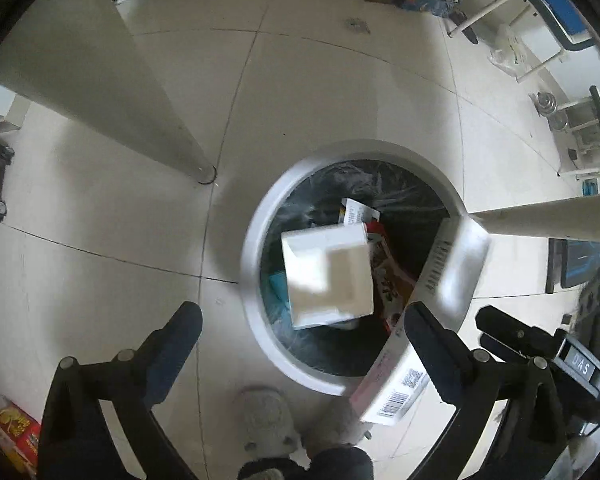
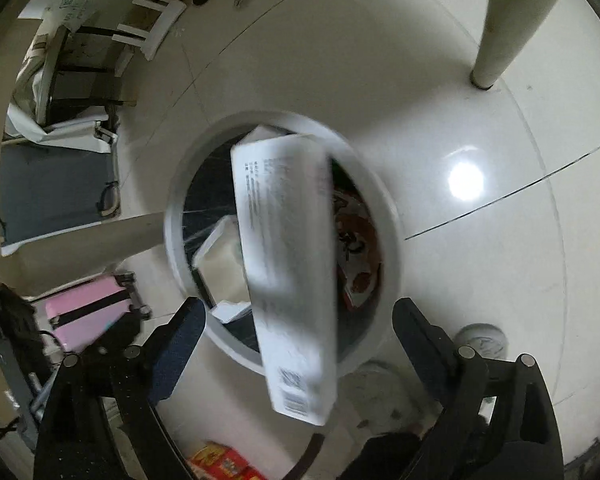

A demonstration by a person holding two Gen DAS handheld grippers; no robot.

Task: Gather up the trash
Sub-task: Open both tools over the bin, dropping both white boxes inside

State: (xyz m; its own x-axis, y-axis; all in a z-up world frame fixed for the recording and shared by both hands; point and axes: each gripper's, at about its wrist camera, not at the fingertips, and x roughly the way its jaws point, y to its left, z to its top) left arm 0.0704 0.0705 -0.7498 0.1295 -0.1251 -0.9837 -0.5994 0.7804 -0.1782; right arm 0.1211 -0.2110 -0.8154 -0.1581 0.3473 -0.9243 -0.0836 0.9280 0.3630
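a: what sits nearest the lens?

b: in the left wrist view, the left gripper (image 1: 302,334) fills the bottom edge, its black jaws spread wide and released, gripping nothing. the right gripper (image 2: 298,330) looks the same in its own view: jaws apart, with a box between them but, as far as the blur lets me judge, not pressed by either pad.

a: and beyond them, largest thing first?

b: the pale tiled floor (image 1: 308,92), then a round white trash bin (image 1: 256,240) lined with a dark bag, directly below both grippers. they point down over its mouth, most likely so whatever is let go lands inside.

a: where is the trash itself?

b: a long white box (image 2: 290,248) with a barcode at its near end hangs tilted across the bin's rim, blurred, apparently falling in. a square white box (image 1: 326,276) is over the bin's opening, also blurred; i cannot tell whether it has landed. under them lie a red printed wrapper (image 1: 392,280) and other scraps.

a: anything smaller left out?

b: a red and yellow packet (image 1: 16,428) lies on the floor beside the bin, probably still to be collected. grey slippers (image 1: 266,420) of the person show at the bottom edge.
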